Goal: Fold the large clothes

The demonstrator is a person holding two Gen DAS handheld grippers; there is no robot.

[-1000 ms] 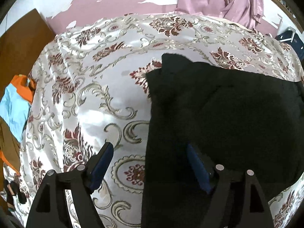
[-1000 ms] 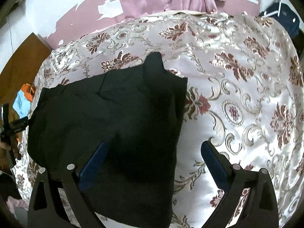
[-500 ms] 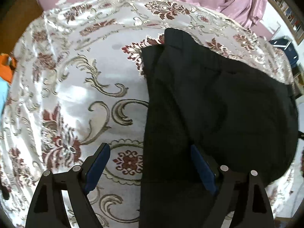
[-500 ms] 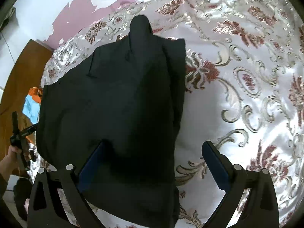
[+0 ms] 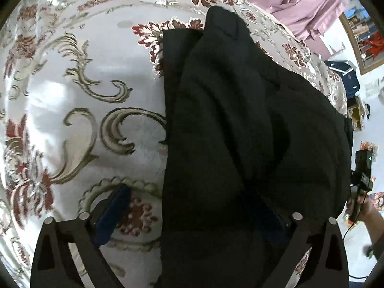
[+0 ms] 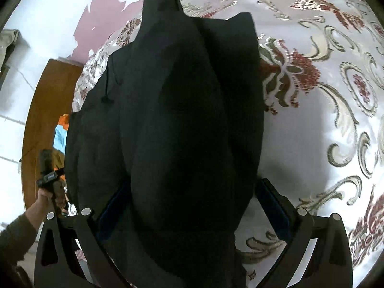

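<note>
We see a plain black garment (image 5: 240,124) on a silvery bedspread (image 5: 72,96) patterned with maroon flowers and olive scrolls.

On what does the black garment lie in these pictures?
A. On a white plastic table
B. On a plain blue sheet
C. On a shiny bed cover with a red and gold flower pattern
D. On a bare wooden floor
C: the black garment spreads over a shiny bed cover with red flowers and gold scrolls, and the right wrist view shows the same cover beside it.
</note>
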